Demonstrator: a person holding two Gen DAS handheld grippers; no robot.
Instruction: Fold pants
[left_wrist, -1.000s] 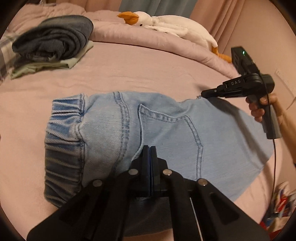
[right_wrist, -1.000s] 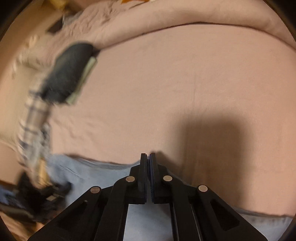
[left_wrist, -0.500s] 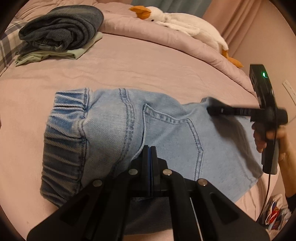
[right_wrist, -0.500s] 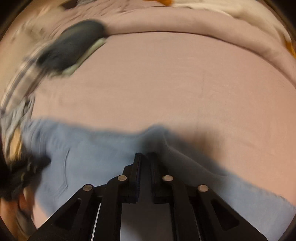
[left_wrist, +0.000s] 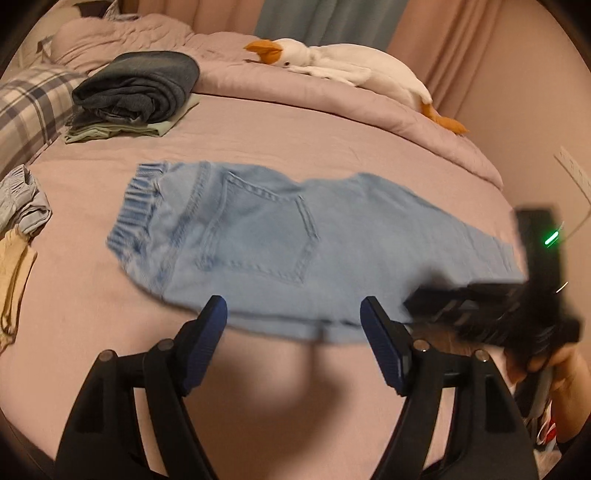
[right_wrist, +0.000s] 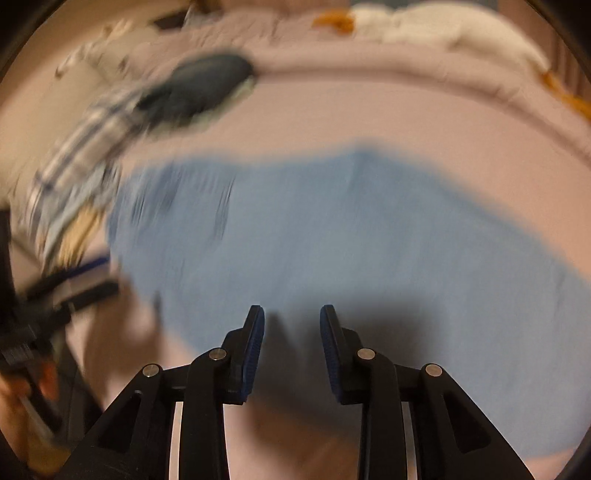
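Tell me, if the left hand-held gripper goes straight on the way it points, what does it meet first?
Probably the near edge of the light blue pants; the left hand-held gripper, its jaws opening with nothing between them, points right at it. Depth is unclear.

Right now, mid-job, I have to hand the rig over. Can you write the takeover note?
Left hand-held gripper: jaws opening, nothing between them, just short of the near edge of the jeans.
Right hand-held gripper: jaws opening, nothing between them, above the jeans; view blurred.
Light blue jeans lie flat on the pink bed, already halved lengthwise, back pocket up, elastic waistband toward the folded clothes pile, leg end by the right hand-held gripper.
Done: lengthwise fold, cloth released.
Left: fold the legs up toward the waistband, probably once or twice, then stack.
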